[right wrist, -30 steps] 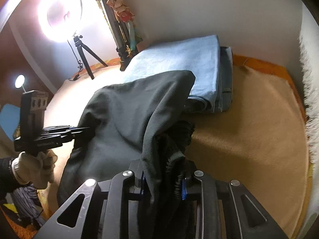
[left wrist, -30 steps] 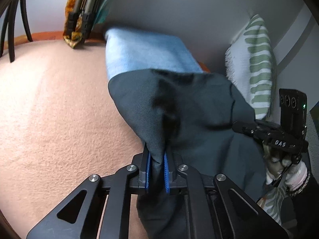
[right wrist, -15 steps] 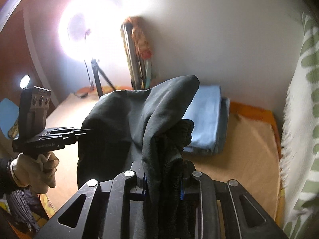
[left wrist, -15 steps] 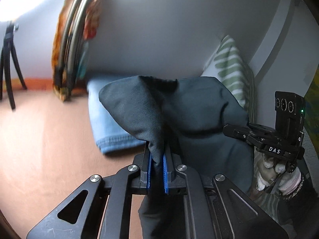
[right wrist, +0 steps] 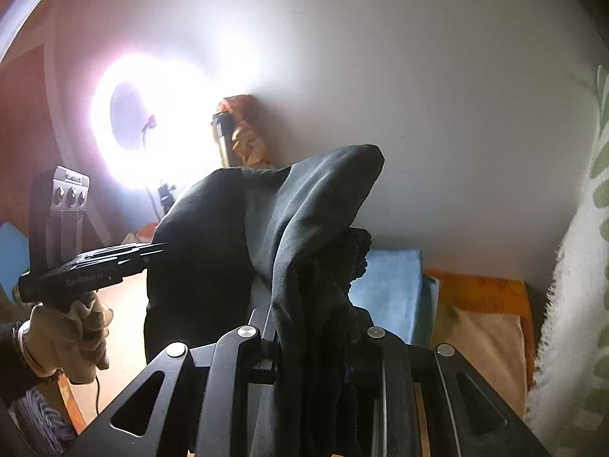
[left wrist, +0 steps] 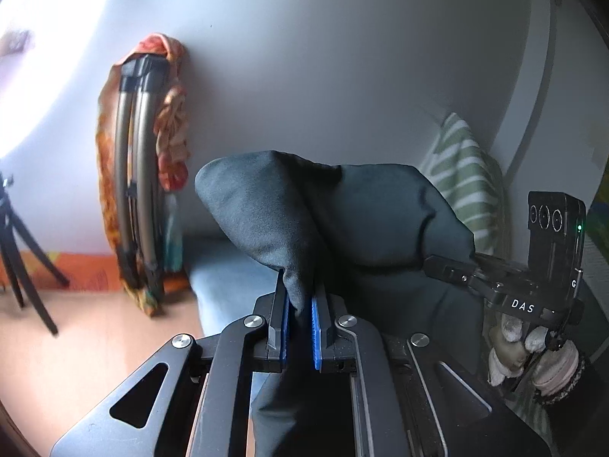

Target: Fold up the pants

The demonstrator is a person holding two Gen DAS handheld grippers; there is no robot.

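Note:
Dark teal-black pants (left wrist: 365,224) hang in the air between both grippers, above the bed. My left gripper (left wrist: 300,304) is shut on a thin fold of the fabric, which bulges up over its blue pads (left wrist: 316,337). My right gripper (right wrist: 312,323) is shut on a thicker bunch with the ribbed waistband (right wrist: 354,251); its pads are hidden by cloth. In the left wrist view the right gripper (left wrist: 449,266) reaches into the pants from the right, held by a gloved hand (left wrist: 533,350). In the right wrist view the left gripper (right wrist: 152,249) enters the pants (right wrist: 213,251) from the left.
A folded light-blue garment (right wrist: 388,285) lies on the peach bedspread (right wrist: 479,342) by the grey wall. A white-and-green striped pillow (left wrist: 464,175) leans at the right. A bright ring light (right wrist: 152,125) on a tripod and a folded stand wrapped in orange cloth (left wrist: 144,175) stand at the far left.
Both grippers rose together with the pants, lifting the fabric off the bed and the blue garment. The views now face more of the wall; the grips stayed the same.

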